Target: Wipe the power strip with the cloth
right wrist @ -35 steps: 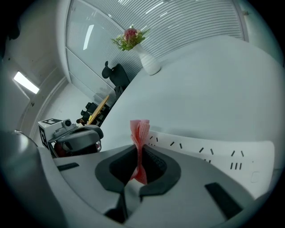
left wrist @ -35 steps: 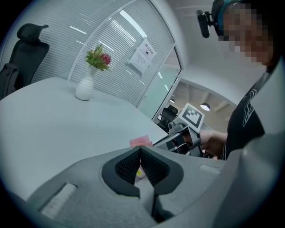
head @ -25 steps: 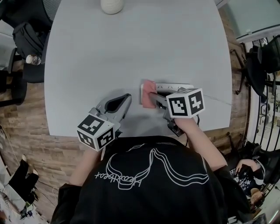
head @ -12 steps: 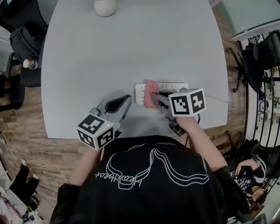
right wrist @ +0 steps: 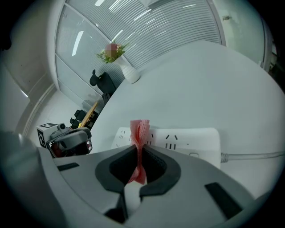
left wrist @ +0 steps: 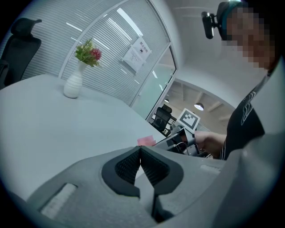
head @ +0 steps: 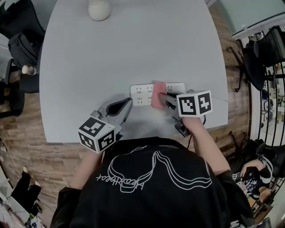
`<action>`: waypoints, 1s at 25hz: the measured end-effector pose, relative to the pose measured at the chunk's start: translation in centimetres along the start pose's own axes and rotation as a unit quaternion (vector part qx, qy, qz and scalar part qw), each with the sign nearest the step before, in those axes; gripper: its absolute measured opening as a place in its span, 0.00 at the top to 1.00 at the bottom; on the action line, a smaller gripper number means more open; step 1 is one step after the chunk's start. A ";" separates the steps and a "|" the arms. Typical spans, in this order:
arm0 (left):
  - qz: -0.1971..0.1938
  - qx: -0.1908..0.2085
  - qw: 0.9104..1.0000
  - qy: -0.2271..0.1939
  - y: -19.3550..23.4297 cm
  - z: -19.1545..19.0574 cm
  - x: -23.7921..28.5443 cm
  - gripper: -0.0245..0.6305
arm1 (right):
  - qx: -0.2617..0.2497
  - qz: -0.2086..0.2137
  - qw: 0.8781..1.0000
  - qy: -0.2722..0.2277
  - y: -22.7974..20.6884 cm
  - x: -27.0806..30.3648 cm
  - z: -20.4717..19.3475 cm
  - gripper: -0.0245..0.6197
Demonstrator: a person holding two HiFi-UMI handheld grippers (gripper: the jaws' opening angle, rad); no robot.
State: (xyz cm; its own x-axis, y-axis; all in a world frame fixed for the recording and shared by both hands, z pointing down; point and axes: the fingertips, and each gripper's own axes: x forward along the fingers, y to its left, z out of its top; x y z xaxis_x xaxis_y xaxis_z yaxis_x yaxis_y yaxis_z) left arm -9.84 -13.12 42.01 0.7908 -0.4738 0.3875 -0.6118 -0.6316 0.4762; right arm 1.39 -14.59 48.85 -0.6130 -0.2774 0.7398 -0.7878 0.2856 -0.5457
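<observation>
A white power strip lies on the grey table, its cord leading off to the right. A folded pink cloth rests across the strip near its middle, pinched between the jaws of my right gripper. My left gripper sits shut on nothing at the table's near edge, just left of and below the strip. From the left gripper view the cloth and the right gripper show low at the centre.
A white vase with flowers stands at the table's far edge. Dark office chairs stand off the left side on the wooden floor; more chairs and a rack stand at the right.
My right gripper has dragged the cloth rightward along the strip, baring more sockets at its left end. The left gripper has stayed put.
</observation>
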 end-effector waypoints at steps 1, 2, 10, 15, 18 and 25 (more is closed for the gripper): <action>-0.001 0.001 1.000 0.001 -0.2 -0.1 0.1 0.95 | 0.002 -0.002 1.000 -0.002 -0.3 -0.3 -0.1 0.91; -0.003 0.001 1.000 0.002 -0.4 -0.1 0.3 0.94 | 0.005 -0.003 1.000 -0.004 -0.6 -0.5 -0.2 0.91; -0.008 -0.006 1.000 0.003 -1.7 -0.4 1.2 0.95 | 0.016 -0.017 1.000 -0.015 -3.0 -2.4 -0.5 0.91; -0.006 -0.008 1.000 0.008 -2.2 -0.8 2.0 0.94 | 0.026 -0.029 0.999 -0.024 -5.0 -3.9 -0.9 0.91; -0.008 -0.010 1.000 0.010 -2.0 -0.8 1.9 0.94 | 0.035 -0.036 0.998 -0.030 -5.7 -4.4 -1.0 0.91; -0.012 -0.010 1.000 0.014 -2.1 -0.8 2.1 0.94 | 0.048 -0.059 0.996 -0.046 -7.8 -6.1 -1.3 0.91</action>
State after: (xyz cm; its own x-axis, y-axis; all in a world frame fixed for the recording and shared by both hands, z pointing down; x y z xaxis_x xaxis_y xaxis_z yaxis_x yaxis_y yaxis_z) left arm -6.90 -12.31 42.49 0.8041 -0.4417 0.3980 -0.5938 -0.6298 0.5008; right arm 11.34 -13.95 49.10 -0.5151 -0.3878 0.7644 -0.8541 0.1577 -0.4956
